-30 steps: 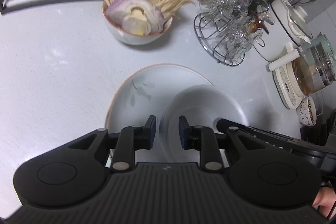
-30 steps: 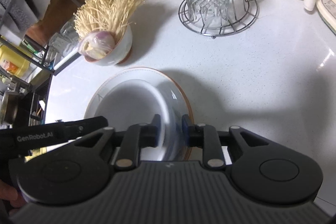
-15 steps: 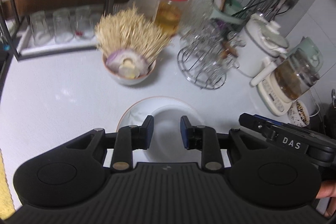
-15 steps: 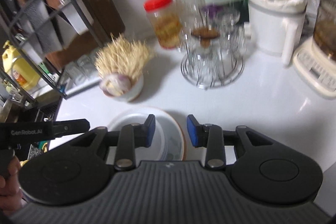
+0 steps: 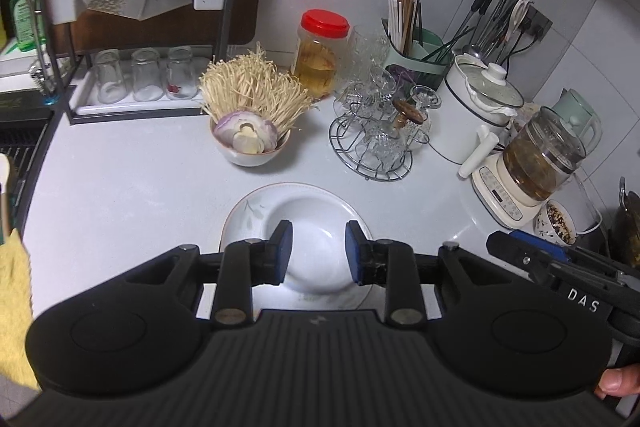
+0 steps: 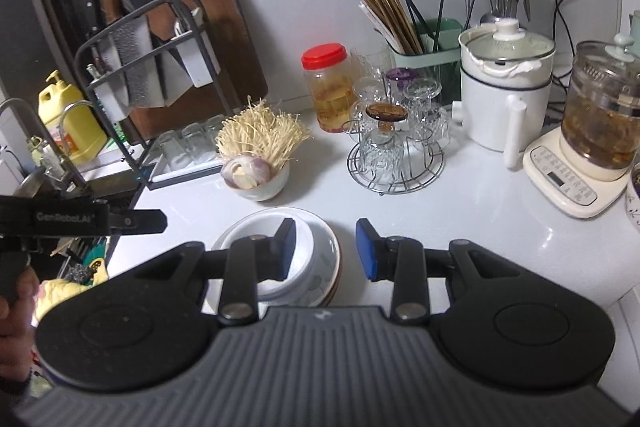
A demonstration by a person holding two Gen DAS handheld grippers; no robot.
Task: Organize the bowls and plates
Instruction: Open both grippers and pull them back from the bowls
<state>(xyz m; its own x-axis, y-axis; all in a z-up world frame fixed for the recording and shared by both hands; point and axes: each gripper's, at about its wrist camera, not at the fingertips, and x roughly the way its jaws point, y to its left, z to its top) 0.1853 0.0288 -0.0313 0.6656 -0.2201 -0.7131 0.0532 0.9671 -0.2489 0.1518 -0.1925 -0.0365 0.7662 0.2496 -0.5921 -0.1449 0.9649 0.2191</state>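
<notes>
A white bowl [image 5: 316, 227] sits inside a white plate [image 5: 248, 215] with a thin brown rim and a leaf print, on the white counter. The same stack shows in the right wrist view, bowl [image 6: 312, 247] on plate [image 6: 334, 279]. My left gripper [image 5: 316, 253] is open and empty, raised above the stack. My right gripper [image 6: 328, 249] is open and empty, above the stack's right side. A second bowl [image 5: 250, 155] behind holds enoki mushrooms and cut onion.
Behind stand a wire rack of glasses [image 5: 376, 143], a red-lidded jar [image 5: 318, 55], a chopstick holder [image 5: 416, 55], a white pot [image 5: 476, 111] and a glass kettle [image 5: 532, 163]. A dish rack with tumblers [image 5: 136, 75] stands back left; the sink [image 6: 36, 163] lies left.
Both grippers have let go of the bowl, opened and pulled up and back from the stack. The bowl now rests in the plate.
</notes>
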